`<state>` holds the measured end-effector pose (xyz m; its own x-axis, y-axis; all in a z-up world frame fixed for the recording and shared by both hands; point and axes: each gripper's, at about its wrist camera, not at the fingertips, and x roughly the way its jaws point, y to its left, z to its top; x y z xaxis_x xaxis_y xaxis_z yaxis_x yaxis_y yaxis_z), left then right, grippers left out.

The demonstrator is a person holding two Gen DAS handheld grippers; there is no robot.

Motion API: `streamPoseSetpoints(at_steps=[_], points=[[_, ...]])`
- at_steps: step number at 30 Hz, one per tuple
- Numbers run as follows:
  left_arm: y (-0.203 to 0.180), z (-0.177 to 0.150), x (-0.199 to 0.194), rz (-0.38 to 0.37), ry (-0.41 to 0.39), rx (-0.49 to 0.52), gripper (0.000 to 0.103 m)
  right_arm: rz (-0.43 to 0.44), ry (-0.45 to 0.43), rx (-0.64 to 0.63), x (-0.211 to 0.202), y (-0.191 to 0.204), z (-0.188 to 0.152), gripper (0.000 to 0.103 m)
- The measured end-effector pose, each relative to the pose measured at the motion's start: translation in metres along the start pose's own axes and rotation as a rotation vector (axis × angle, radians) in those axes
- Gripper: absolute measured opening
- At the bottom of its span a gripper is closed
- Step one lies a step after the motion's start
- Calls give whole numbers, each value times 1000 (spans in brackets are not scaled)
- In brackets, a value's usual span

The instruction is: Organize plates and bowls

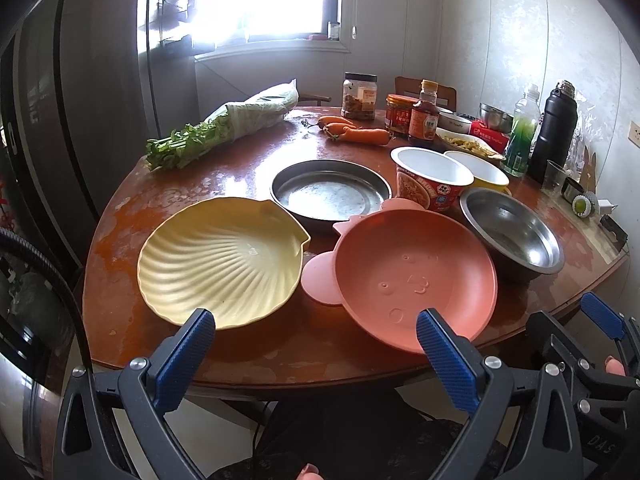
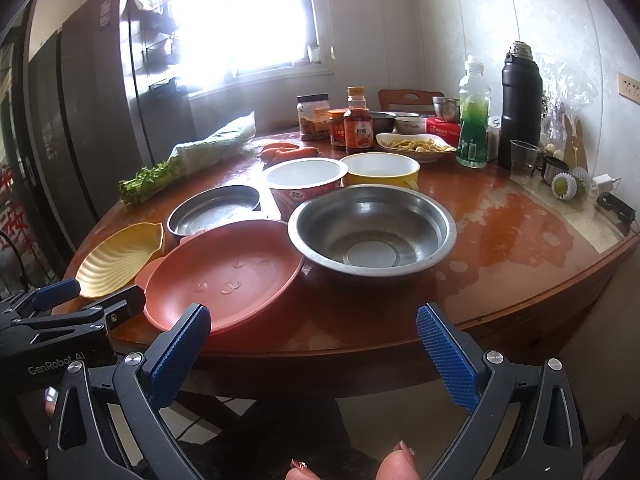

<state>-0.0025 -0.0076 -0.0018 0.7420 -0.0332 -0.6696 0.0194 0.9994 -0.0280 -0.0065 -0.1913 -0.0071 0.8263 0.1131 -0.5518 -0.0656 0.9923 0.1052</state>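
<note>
Hovering wide open, empty, off the near edge of the table [image 1: 120, 320]: left gripper [image 1: 316, 334], right gripper [image 2: 314, 330]. Pink plate [image 1: 416, 276] overhanging that edge, partly hidden behind blue fingertips [image 1: 434, 334]; embossed marks illegible. Yellow shell plate [image 1: 224, 260] beside it, ribbed.

Bare table [image 2: 500, 240] is lying open right of the steel bowl [image 2: 372, 232], leaving a clear way in. Left of it, the pink plate [image 2: 228, 272], shell plate [image 1: 224, 260] and steel pan [image 1: 330, 194] are crowding together. Bottles [image 2: 474, 120] and jars [image 1: 359, 96] are blocking the far edge.
</note>
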Motion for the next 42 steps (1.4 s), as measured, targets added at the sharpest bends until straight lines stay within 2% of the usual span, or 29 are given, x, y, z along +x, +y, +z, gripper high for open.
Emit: streamPoseSetpoints(at_steps=[27,36,42], points=[[7,1,-1,-3,-11,-13,102,31,-10,20,1,0,2,103],[31,9,-9,-2,-39,-69,102,73,-29,33,-3,4,16,103],[52,13,-8,16,-36,-111,102,119,-26,-17,1,22,30,103]])
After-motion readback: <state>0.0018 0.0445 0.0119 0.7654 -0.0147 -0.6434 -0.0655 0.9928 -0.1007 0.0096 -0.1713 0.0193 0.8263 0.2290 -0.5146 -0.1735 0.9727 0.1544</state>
